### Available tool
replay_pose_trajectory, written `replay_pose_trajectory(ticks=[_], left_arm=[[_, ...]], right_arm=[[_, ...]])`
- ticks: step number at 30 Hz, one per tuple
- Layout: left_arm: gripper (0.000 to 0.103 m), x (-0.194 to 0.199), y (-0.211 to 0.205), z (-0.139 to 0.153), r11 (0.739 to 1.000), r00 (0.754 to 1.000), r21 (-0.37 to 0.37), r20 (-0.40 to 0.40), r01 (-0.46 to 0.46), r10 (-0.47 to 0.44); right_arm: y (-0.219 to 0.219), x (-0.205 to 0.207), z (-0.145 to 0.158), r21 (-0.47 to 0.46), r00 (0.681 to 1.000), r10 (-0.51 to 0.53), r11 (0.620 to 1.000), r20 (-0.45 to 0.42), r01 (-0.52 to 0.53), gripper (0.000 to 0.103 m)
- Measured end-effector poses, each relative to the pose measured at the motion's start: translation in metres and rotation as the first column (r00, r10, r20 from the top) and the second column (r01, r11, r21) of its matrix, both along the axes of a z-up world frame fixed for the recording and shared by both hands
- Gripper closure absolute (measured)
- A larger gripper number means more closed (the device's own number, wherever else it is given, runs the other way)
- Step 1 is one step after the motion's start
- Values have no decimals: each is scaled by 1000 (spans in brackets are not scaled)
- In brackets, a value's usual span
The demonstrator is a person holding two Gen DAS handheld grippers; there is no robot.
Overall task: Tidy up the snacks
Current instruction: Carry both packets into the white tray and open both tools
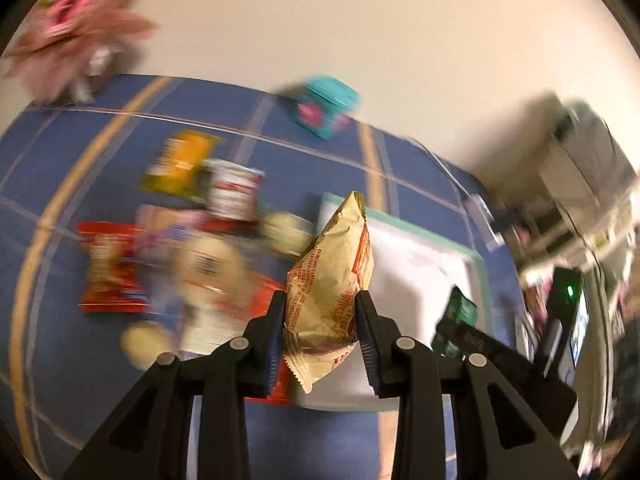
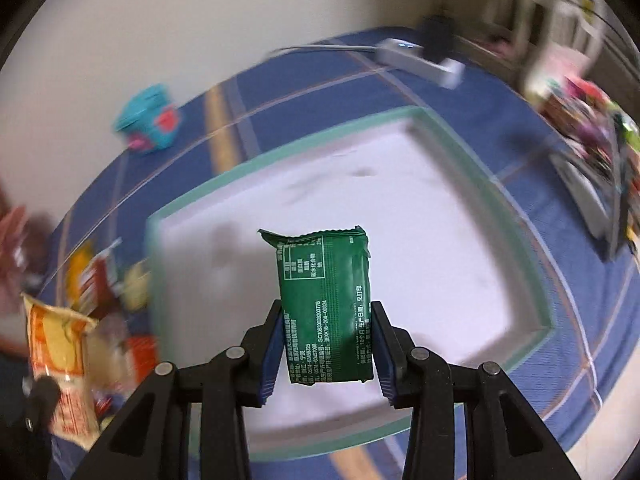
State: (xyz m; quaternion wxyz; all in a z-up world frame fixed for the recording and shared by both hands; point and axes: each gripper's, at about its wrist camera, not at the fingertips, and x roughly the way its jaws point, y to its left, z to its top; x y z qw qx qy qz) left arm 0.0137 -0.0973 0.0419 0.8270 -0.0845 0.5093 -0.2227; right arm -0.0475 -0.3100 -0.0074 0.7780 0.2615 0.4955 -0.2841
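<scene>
My left gripper [image 1: 320, 300] is shut on a tan snack packet with red print [image 1: 332, 280] and holds it in the air above the blue cloth, by the left edge of the white tray with a green rim [image 1: 476, 264]. My right gripper [image 2: 326, 308] is shut on a green snack packet [image 2: 326, 304] and holds it above the tray [image 2: 188, 204]. The tan packet also shows in the right wrist view [image 2: 60, 360]. The green packet and the right gripper show in the left wrist view [image 1: 460, 316]. A blurred pile of snack packets [image 1: 160, 248] lies left of the tray.
A teal box [image 1: 326, 106] stands at the table's far edge by the wall. Pink flowers [image 1: 76, 32] stand at the far left. A power strip [image 2: 420, 60] with a cable lies beyond the tray. Cluttered shelves [image 2: 592, 136] stand at the right.
</scene>
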Motion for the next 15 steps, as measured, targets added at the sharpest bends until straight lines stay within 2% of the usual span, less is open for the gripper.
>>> replay_pose_trajectory(ticks=[5,9,12,13,15], left_arm=[[68,-1,-45,-26,994,993,7,-44,106,-106],[68,3,-66,-48,989,985,-44,-94,144,-148],[67,5,-77,-54,985,980,-57,-102,164,-169],[63,6,-81,-56,984,980,-60,-103,167,-173],[48,8,-82,-58,985,980,-55,-110,162,-168]], right_arm=[[-34,-18,-3,0,992,-124,992,-5,124,60],[-49,-33,-6,-3,979,-202,979,-6,202,60],[-59,-42,-9,-6,972,-235,972,-13,235,60],[-63,-43,-11,-7,970,-244,970,-18,244,60],[-68,-45,-12,-16,965,-263,965,-20,263,60]])
